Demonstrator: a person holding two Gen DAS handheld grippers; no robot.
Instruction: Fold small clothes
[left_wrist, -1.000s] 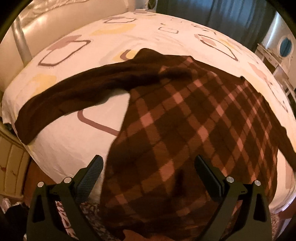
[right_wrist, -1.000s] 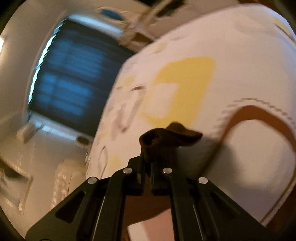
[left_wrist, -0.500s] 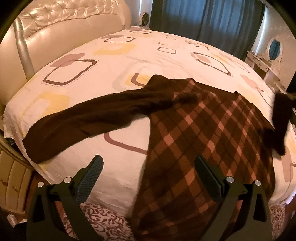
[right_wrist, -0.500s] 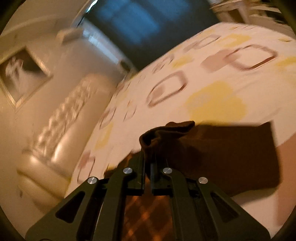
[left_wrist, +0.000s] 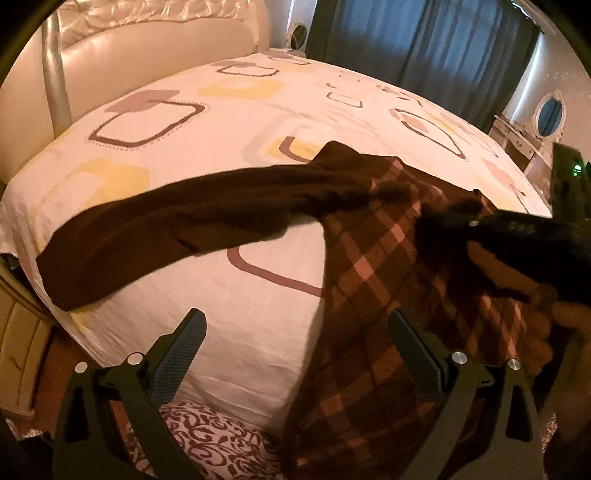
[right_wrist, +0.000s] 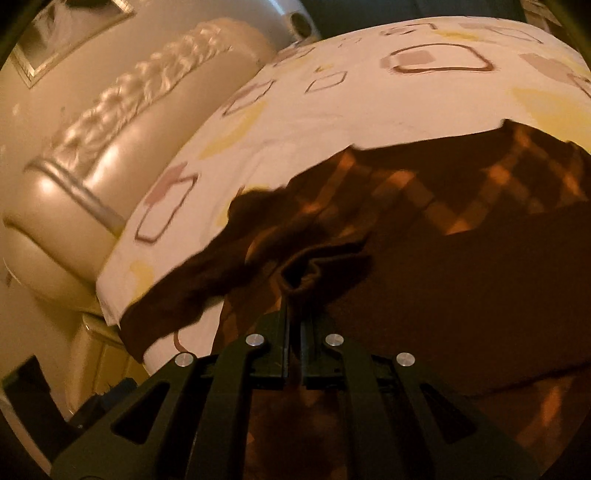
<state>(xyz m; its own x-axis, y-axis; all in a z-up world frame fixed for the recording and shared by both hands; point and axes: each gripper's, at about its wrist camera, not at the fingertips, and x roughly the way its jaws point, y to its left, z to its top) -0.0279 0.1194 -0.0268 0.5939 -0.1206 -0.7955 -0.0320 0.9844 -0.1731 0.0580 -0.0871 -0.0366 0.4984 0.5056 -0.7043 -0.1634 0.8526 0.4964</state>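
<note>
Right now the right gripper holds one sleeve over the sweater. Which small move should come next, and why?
Probably lower the right gripper and lay its sleeve cuff flat across the plaid sweater, then release. The cuff is pinched and already above the body, while the other sleeve lies spread on the bed and the left gripper is open.

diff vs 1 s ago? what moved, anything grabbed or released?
The right gripper, still shut on the sweater's right sleeve cuff, has swung that sleeve from out over the bare bedsheet across onto the plaid body. Nothing grabbed or released. Left gripper stays open and empty; left sleeve still lies spread out.
</note>
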